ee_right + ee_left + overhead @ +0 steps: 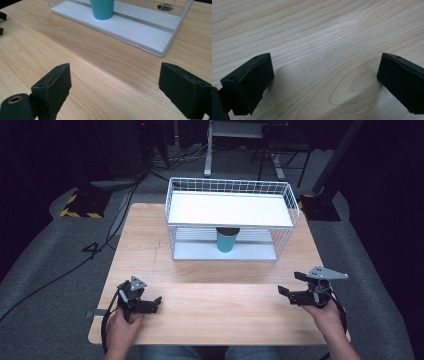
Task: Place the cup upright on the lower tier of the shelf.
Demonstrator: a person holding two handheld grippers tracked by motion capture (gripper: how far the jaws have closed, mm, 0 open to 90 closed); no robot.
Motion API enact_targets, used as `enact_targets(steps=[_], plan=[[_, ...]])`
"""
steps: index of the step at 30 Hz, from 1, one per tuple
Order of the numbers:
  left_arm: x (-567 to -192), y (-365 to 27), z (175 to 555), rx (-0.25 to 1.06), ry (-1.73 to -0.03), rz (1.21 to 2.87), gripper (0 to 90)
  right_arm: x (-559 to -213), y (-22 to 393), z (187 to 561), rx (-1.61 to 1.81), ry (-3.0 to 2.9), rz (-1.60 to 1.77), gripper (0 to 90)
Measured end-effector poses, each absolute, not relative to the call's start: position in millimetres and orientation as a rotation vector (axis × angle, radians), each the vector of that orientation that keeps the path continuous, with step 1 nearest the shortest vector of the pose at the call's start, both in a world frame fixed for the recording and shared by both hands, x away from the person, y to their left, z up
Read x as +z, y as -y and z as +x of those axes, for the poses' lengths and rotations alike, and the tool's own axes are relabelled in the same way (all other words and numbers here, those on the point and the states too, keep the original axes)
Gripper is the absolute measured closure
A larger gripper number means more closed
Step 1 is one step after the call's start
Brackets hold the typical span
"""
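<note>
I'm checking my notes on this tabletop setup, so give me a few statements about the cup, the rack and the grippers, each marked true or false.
1. The teal cup stands on the lower shelf of the white wire rack. True.
2. The right gripper holds the cup. False: its jaws are open and empty, well short of the rack.
3. The left gripper is open over bare wood of the table. True.
4. The rack's top shelf carries a stack of plates. False: it is bare.
5. The cup lies on its side. False: it stands upright.
</note>
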State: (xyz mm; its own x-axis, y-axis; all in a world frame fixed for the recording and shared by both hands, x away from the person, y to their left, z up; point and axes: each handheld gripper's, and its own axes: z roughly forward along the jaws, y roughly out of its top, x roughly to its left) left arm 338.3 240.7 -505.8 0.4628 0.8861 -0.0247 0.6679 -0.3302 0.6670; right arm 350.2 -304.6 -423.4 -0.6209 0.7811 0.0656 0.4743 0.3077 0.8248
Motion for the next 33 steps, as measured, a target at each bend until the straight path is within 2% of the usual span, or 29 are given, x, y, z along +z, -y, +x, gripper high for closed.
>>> enact_targets(steps=[6,14,24,28,29,33], plan=[[-506,-240,338,0.465,-1.291,2.100,1.2,-433,313,342,1.209,-2.257,1.164,12.7],[-506,-240,338,0.464,-1.292,2.098,1.2,-464,322,329,1.268,-2.253,1.180,12.7],[-506,-240,338,0.463,-1.292,2.098,1.2,-486,319,325,1.131,-2.311,1.170,12.0],[-506,-240,339,0.464,-1.292,2.098,1.2,-497,319,326,1.110,-2.341,1.195,10.0],[-506,-240,339,0.464,-1.293,2.097,1.2,-503,319,327,1.077,-2.364,1.188,6.5],[-506,-240,339,0.464,-1.293,2.095,1.2,-505,318,326,1.063,-2.354,1.169,5.5]])
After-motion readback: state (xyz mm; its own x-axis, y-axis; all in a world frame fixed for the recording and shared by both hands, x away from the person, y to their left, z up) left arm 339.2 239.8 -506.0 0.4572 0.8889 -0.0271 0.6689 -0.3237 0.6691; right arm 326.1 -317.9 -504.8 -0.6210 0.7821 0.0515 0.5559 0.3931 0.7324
